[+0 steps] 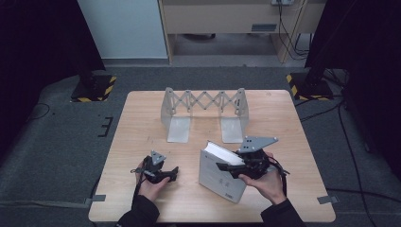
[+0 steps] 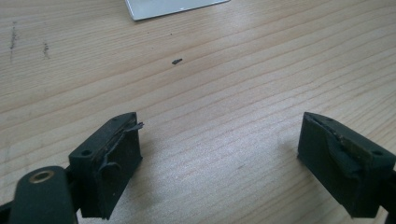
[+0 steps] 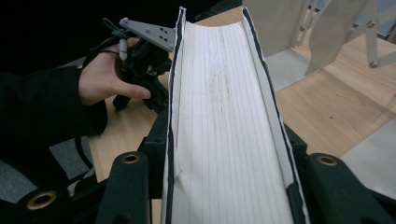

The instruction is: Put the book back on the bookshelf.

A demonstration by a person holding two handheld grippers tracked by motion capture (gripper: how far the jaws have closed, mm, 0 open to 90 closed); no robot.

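A thick white-covered book (image 1: pixel 220 172) stands tilted on the wooden table (image 1: pixel 142 118) at front right. My right gripper (image 1: pixel 231 166) is shut on it, one jaw on each cover. In the right gripper view the page edges of the book (image 3: pixel 224 116) run up between the jaws of the right gripper (image 3: pixel 229 186). My left gripper (image 1: pixel 171 174) rests low over the table at front left, open, with nothing between its jaws. The left gripper view has the left gripper (image 2: pixel 224 158) spread wide over bare wood.
A grey metal expanding book rack (image 1: pixel 204 113) stands at the table's middle back, with two upright ends and flat foot plates; its foot plate (image 2: pixel 163 7) lies ahead of the left gripper. The rack (image 3: pixel 327 32) stands beyond the book. Black stands flank the table.
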